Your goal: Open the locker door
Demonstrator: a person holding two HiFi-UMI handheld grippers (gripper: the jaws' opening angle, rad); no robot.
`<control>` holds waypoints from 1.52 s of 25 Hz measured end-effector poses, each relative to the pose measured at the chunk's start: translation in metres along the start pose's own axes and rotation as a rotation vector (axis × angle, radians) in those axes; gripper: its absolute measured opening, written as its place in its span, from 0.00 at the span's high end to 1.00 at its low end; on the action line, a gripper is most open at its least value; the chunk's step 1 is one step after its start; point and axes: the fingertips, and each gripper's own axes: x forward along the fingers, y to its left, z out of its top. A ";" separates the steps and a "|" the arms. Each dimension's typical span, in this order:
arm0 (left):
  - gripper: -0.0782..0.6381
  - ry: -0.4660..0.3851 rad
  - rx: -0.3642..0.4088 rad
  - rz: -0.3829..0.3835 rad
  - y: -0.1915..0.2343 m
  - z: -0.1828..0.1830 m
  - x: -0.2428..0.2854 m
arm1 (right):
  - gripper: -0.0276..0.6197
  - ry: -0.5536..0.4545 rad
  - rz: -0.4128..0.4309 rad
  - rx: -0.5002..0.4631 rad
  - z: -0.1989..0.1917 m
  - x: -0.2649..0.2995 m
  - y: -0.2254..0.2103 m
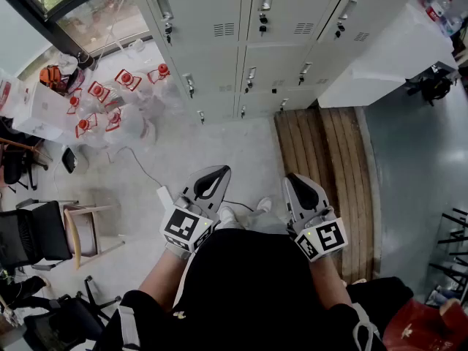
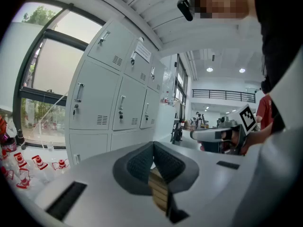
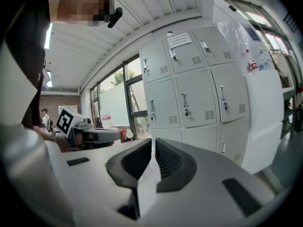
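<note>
While the left tongs (image 1: 223, 172) and right tongs (image 1: 292, 178) hang clenched (both empty), pale lockers (image 1: 212, 6) stand closed beyond the concrete floor (image 1: 219, 141).

No legible text (locker notice (image 3: 179, 40) unreadable)

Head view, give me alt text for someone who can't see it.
A person's left claw and right claw, both shut, point toward pale lockers whose visible doors are closed. Wooden boards lie at right.

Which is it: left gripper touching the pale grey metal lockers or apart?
Apart. Head view shows floor between left gripper and the pale grey metal lockers.
</note>
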 end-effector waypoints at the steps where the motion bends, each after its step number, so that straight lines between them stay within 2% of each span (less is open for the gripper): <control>1: 0.86 0.011 -0.010 0.004 0.001 -0.003 -0.002 | 0.89 0.000 0.007 -0.001 0.000 0.001 0.003; 10: 0.86 0.028 -0.021 0.040 -0.005 -0.005 0.009 | 0.89 -0.007 0.061 0.017 0.004 0.009 -0.004; 16: 0.86 0.024 -0.015 0.101 -0.016 0.005 0.034 | 0.89 -0.019 0.130 0.043 0.010 0.009 -0.032; 23: 0.86 0.068 -0.018 0.187 -0.014 -0.009 0.053 | 0.89 -0.014 0.208 0.058 0.004 0.024 -0.062; 27: 0.86 0.079 -0.056 0.232 0.009 -0.016 0.056 | 0.89 0.011 0.231 0.082 -0.003 0.044 -0.067; 31: 0.86 0.065 -0.079 0.251 0.050 -0.012 0.063 | 0.89 0.026 0.241 0.084 0.001 0.078 -0.067; 38: 0.86 0.051 -0.059 0.215 0.152 0.009 0.073 | 0.89 0.044 0.201 0.064 0.014 0.174 -0.056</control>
